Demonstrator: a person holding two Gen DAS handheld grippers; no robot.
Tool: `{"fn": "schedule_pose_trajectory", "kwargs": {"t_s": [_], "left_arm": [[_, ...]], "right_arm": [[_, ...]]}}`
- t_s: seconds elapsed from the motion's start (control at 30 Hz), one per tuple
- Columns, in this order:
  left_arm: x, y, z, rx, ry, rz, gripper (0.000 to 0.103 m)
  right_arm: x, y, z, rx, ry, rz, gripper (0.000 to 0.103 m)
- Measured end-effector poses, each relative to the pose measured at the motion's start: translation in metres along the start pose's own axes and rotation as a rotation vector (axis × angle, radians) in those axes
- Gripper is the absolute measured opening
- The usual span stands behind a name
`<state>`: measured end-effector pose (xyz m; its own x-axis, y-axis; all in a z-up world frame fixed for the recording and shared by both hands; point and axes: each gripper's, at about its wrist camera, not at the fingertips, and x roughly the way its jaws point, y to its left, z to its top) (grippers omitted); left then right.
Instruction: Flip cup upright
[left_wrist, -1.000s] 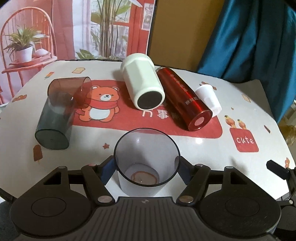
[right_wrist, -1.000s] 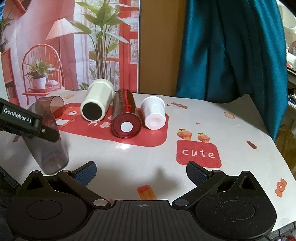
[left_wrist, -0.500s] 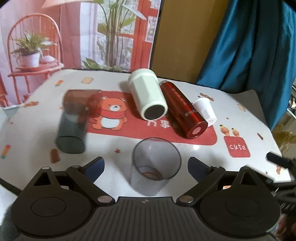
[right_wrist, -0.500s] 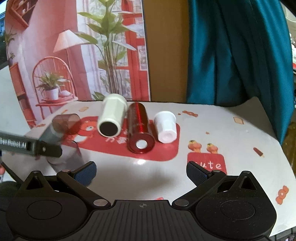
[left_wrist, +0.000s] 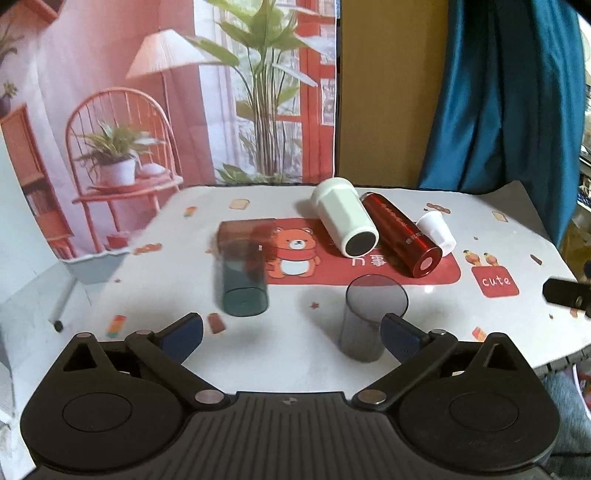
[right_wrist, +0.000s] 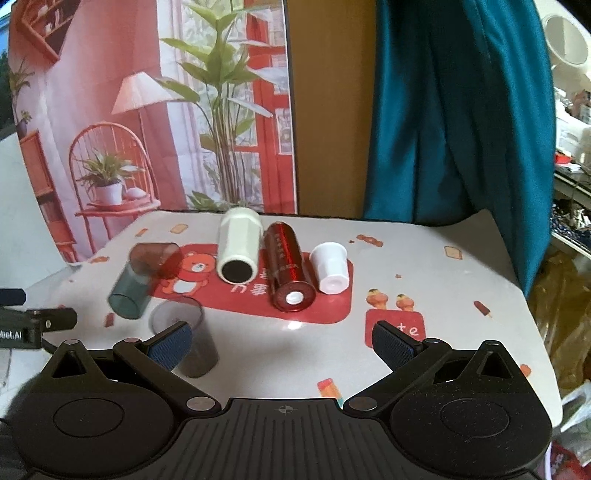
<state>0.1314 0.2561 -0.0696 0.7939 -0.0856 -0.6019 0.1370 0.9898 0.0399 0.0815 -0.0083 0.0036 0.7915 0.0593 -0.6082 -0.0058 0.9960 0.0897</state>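
A clear grey cup (left_wrist: 364, 317) stands upright on the table (left_wrist: 295, 354), just ahead of my open, empty left gripper (left_wrist: 291, 328); it also shows in the right wrist view (right_wrist: 188, 339). A second smoky cup (left_wrist: 243, 266) lies on its side to the left, also in the right wrist view (right_wrist: 142, 277). A white tumbler (left_wrist: 345, 221), a red bottle (left_wrist: 402, 236) and a small white cup (left_wrist: 437, 230) lie on their sides on the red mat. My right gripper (right_wrist: 282, 343) is open and empty, above the table's front.
A printed backdrop (left_wrist: 166, 92) and a teal curtain (left_wrist: 509, 92) stand behind the table. The table's right edge (right_wrist: 532, 332) drops off to clutter. The left gripper's body (right_wrist: 22, 325) shows at the left of the right wrist view.
My left gripper let go of the upright grey cup, opened wide and pulled back and up. The right gripper also rose and drew back.
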Motion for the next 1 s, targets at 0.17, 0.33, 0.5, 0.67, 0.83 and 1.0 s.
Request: {"fn": "schedule_pose_trajectory", "kwargs": {"t_s": [0.17,0.33,0.5,0.67,0.83,1.0], "left_arm": [[-0.034,0.009,-0.003,0.014,-0.041,0.015,0.103],[-0.055,0.011,-0.007,0.002,-0.075,0.037,0.103],[-0.053,0.009,-0.017,-0.015,-0.056,0.062,0.103],[-0.052,0.004,-0.037,-0.014,-0.015,0.065,0.103],[-0.058,0.006,-0.044,-0.028,-0.026,0.077,0.103],[-0.057,-0.003,-0.045,0.004,-0.023,0.072,0.103]], "right_arm": [[-0.032,0.012,0.001,-0.006,-0.035,-0.006,0.103],[-0.047,0.023,-0.005,-0.028,-0.048,-0.027,0.103],[-0.048,0.032,-0.018,-0.046,-0.031,-0.042,0.103],[-0.047,0.031,-0.028,-0.020,-0.022,-0.050,0.103],[-0.049,0.032,-0.038,-0.030,-0.043,-0.082,0.103],[-0.049,0.031,-0.044,-0.043,-0.053,-0.072,0.103]]}}
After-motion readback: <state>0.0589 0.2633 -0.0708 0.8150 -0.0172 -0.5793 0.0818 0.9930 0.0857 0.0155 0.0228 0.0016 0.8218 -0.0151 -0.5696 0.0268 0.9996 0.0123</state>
